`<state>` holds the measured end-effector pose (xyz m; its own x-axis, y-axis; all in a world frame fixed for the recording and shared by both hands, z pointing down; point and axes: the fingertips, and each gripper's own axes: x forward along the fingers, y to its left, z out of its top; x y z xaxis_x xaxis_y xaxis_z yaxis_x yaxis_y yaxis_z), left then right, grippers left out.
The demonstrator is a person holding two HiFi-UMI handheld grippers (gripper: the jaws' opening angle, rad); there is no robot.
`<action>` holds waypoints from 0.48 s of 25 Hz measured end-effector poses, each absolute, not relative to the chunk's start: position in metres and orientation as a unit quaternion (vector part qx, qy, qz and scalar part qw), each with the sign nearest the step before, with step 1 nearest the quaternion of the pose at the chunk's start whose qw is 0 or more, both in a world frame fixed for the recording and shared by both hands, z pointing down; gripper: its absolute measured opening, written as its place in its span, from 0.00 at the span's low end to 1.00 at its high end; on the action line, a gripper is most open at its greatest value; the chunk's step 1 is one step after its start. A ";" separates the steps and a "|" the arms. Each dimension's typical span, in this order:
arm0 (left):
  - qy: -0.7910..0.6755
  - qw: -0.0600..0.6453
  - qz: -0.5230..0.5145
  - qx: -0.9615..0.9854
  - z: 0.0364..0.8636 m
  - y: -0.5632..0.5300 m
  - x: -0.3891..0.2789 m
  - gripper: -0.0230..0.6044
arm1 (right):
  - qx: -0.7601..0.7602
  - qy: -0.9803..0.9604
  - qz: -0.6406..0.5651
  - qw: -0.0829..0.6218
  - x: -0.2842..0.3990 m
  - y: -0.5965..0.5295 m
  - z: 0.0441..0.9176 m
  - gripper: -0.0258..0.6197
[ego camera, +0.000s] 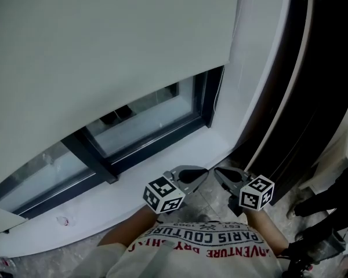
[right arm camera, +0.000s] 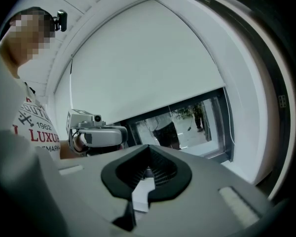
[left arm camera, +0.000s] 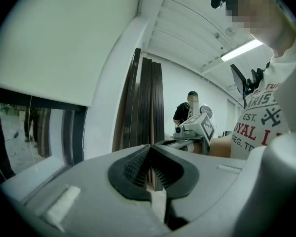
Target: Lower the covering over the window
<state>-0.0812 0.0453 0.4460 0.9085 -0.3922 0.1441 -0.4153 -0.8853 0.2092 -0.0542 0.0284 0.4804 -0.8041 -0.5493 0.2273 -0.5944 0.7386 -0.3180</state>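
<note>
White fabric roller blind [ego camera: 104,39] covers most of the dark-framed window [ego camera: 148,120], leaving a strip of glass bare below. Left gripper [ego camera: 192,175] and right gripper [ego camera: 226,178] hover well apart from it, fingers [left arm camera: 135,168] closed, seemingly on nothing.

The grey plastic left gripper [ego camera: 198,174] and grey plastic right gripper [ego camera: 221,176] sit bottom centre of the head view, tips converging, jaws pressed together, seemingly empty.
</note>
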 end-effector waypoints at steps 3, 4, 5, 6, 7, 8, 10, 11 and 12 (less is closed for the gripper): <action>-0.207 0.116 0.049 0.970 0.443 0.045 -0.080 0.04 | 0.314 -0.930 0.184 0.053 -0.051 0.026 0.475 0.05; -0.208 0.116 0.047 0.970 0.442 0.044 -0.081 0.04 | 0.317 -0.930 0.180 0.051 -0.050 0.026 0.473 0.05; -0.208 0.116 0.045 0.970 0.440 0.042 -0.081 0.04 | 0.319 -0.930 0.175 0.049 -0.049 0.025 0.471 0.05; -0.208 0.114 0.043 0.970 0.438 0.041 -0.080 0.04 | 0.322 -0.930 0.170 0.048 -0.048 0.025 0.468 0.05; -0.207 0.112 0.042 0.971 0.437 0.041 -0.078 0.04 | 0.324 -0.930 0.167 0.046 -0.046 0.025 0.466 0.05; -0.204 0.110 0.043 0.972 0.437 0.042 -0.076 0.04 | 0.327 -0.929 0.166 0.044 -0.044 0.026 0.464 0.05; -0.197 0.107 0.047 0.973 0.437 0.047 -0.068 0.04 | 0.331 -0.928 0.168 0.039 -0.037 0.032 0.464 0.05; -0.193 0.107 0.049 0.974 0.437 0.050 -0.065 0.04 | 0.334 -0.926 0.171 0.038 -0.034 0.035 0.465 0.05; -0.190 0.107 0.049 0.975 0.437 0.051 -0.061 0.04 | 0.337 -0.925 0.172 0.037 -0.030 0.037 0.465 0.05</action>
<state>-0.0609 0.0513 0.4368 0.9232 -0.3598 0.1354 -0.3805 -0.9051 0.1895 -0.0302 0.0366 0.4651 -0.7699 -0.6107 0.1851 -0.6364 0.7136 -0.2929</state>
